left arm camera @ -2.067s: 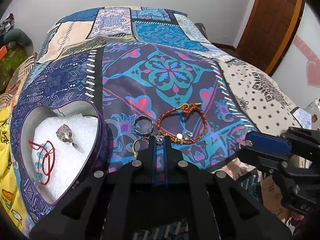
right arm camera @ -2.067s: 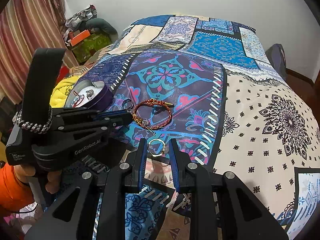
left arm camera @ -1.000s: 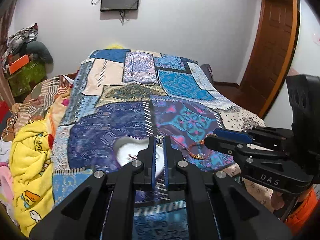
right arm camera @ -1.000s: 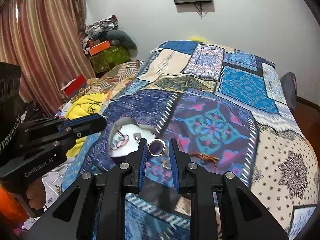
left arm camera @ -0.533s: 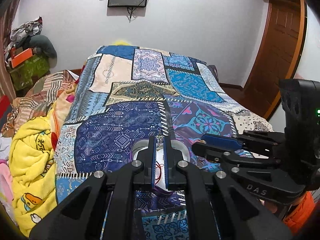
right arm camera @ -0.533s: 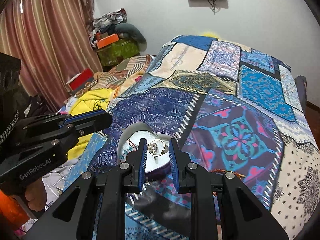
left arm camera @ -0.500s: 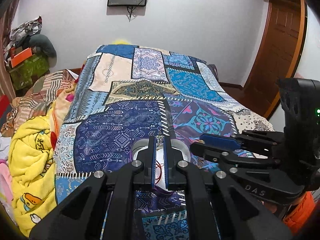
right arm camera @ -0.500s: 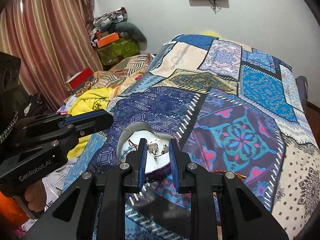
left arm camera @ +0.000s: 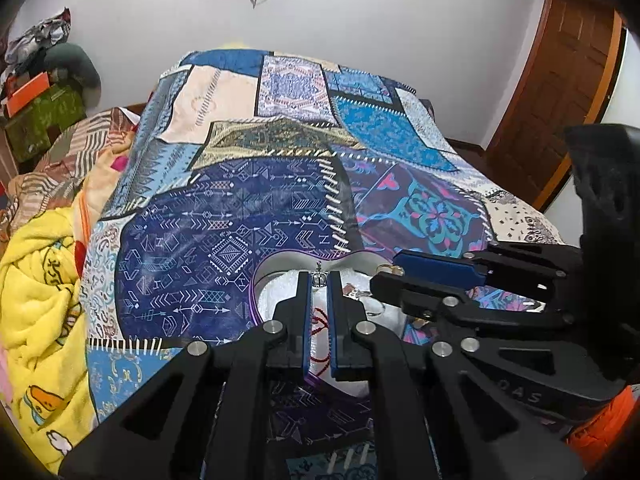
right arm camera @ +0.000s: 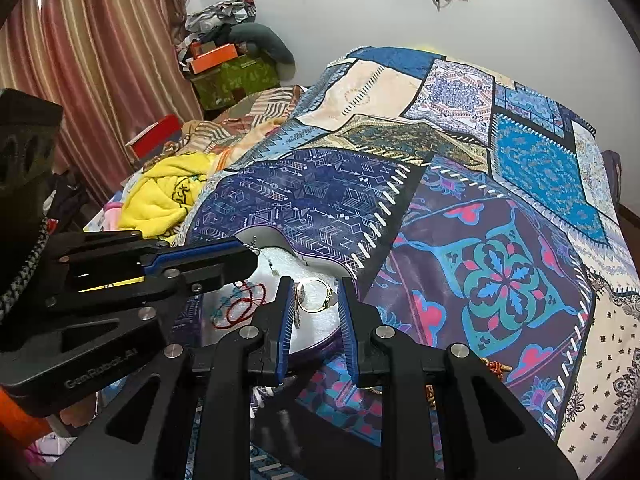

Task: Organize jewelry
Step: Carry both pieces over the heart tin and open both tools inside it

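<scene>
While over the heart-shaped box (right arm camera: 320, 342) — left hand-held gripper (left arm camera: 319, 280) clamping charm (left arm camera: 319, 278); right (right arm camera: 313, 294) clamping ring (right arm camera: 315, 296).

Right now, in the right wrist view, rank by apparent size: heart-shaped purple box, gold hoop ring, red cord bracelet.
1. Heart-shaped purple box
2. Red cord bracelet
3. Gold hoop ring, held in the right gripper; nearer the camera, still smallest.

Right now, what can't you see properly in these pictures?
- Heart-shaped box: left view, the left gripper covers its near half.
- Silver charm pinched by that gripper: too small to tell its shape.
- Red string bracelet: right view, partly behind the left gripper.
- Braided bracelet: right view, mostly hidden behind the right gripper, which holds the gold ring.
</scene>
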Available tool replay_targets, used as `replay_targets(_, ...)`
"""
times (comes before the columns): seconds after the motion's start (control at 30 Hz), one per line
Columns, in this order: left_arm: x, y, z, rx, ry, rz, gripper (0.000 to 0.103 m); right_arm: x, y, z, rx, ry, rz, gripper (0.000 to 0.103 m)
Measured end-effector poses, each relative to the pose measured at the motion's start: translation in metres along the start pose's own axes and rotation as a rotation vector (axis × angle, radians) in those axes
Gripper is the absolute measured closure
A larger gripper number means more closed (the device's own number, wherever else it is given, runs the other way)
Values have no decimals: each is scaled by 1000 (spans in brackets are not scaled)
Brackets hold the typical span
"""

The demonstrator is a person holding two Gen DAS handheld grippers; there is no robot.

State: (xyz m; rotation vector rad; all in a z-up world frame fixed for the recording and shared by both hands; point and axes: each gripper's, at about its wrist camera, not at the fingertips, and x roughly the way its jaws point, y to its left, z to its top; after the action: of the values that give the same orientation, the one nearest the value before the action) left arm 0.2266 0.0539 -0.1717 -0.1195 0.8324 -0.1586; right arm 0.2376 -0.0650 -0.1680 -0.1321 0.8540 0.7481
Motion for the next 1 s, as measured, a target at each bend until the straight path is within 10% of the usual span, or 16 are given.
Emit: replay_targets(1.0, -29, 23, -13, -7, -32, 92, 76, 13, 23, -5, -44, 28, 23, 83)
